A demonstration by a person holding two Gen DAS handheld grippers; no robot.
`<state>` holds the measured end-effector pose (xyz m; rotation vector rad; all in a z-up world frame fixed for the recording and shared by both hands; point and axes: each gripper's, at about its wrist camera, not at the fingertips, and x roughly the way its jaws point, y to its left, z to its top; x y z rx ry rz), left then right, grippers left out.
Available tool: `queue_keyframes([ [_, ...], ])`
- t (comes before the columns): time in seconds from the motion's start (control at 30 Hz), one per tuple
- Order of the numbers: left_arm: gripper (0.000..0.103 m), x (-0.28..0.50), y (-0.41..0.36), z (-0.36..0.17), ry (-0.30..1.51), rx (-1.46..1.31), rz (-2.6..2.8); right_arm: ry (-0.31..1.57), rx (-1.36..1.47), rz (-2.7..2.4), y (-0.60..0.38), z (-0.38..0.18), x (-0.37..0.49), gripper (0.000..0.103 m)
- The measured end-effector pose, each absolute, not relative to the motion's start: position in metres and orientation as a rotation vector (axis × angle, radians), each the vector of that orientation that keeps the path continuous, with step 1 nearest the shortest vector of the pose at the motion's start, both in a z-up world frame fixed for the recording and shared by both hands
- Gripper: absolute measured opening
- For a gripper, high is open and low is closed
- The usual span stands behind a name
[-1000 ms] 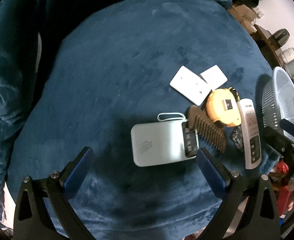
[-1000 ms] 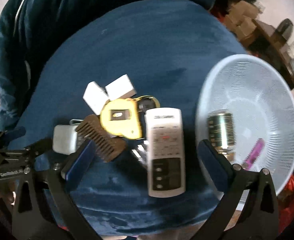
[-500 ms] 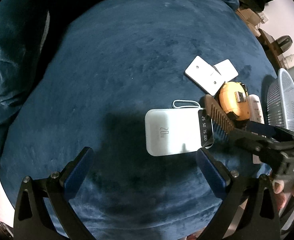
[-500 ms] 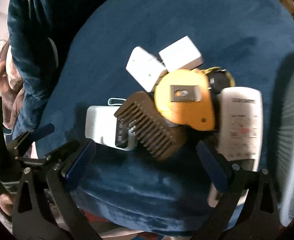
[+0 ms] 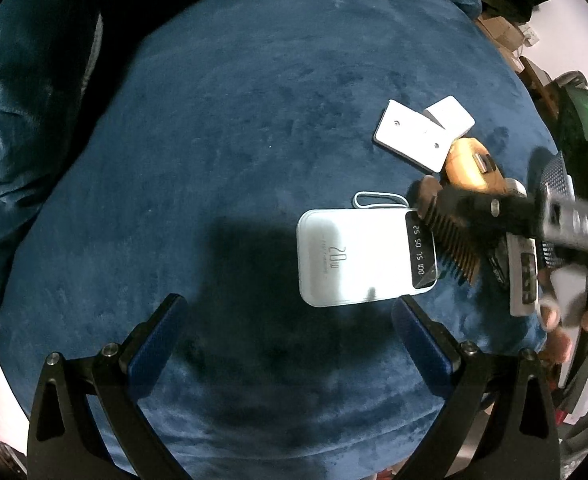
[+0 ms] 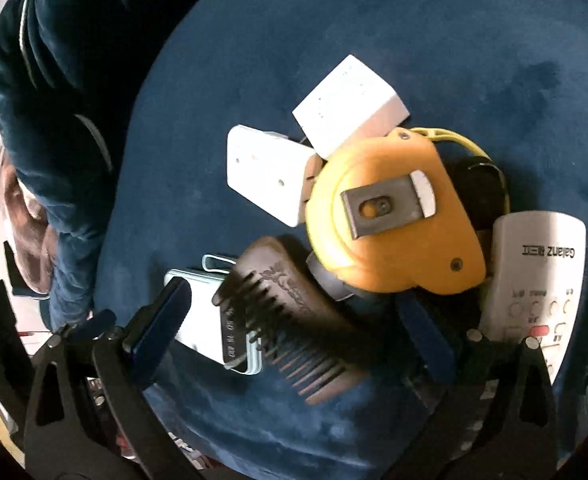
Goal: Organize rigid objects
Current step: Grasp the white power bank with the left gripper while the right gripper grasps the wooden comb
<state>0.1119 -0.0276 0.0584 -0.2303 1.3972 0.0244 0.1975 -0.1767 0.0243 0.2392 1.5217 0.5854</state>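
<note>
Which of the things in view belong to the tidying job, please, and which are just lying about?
For the job: wooden comb, tape measure, power bank, remote control, two white boxes, basket.

Just there: blue cushion, cardboard boxes.

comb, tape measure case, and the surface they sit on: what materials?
Comb: looks like dark brown wood, matte, with a carved motif on the spine. Tape measure: yellow moulded plastic, smooth slight sheen, with a grey, probably metal, belt clip. Cushion: blue velvety plush fabric; brushed nap marks show.
</note>
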Motion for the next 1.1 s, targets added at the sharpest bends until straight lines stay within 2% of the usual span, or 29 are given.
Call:
queue_keyframes([
  [0.2, 0.102, 0.115, -0.033, 0.057, 1.397, -0.224, 0.005, 1.560, 0.097, 0.709, -0.162, 0.025, 0.177, 0.102],
  [0.27, 0.102, 0.115, -0.034, 0.057, 1.396, -0.218, 0.001, 1.558, 0.076, 0.705, -0.166, 0.025, 0.176, 0.095],
  [0.37, 0.102, 0.116, -0.035, 0.057, 1.397, -0.215, 0.004, 1.554, 0.071, 0.696, -0.175, 0.027, 0.177, 0.080],
  [0.43, 0.102, 0.115, -0.036, 0.057, 1.398, -0.216, 0.008, 1.551, 0.072, 0.684, -0.180, 0.026, 0.178, 0.057],
  [0.53, 0.102, 0.115, -0.036, 0.056, 1.401, -0.212, 0.010, 1.544, 0.077, 0.679, -0.184, 0.026, 0.180, 0.056],
  [0.77, 0.102, 0.116, -0.039, 0.055, 1.404, -0.190, 0.017, 1.527, 0.014, 0.642, -0.161, 0.026, 0.180, 0.061],
  [0.87, 0.102, 0.116, -0.038, 0.054, 1.408, -0.191, 0.014, 1.524, 0.008, 0.637, -0.162, 0.028, 0.180, 0.054],
  [1.1, 0.102, 0.115, -0.039, 0.052, 1.403, -0.180, 0.004, 1.586, 0.027, 0.604, -0.181, 0.029, 0.178, 0.053],
])
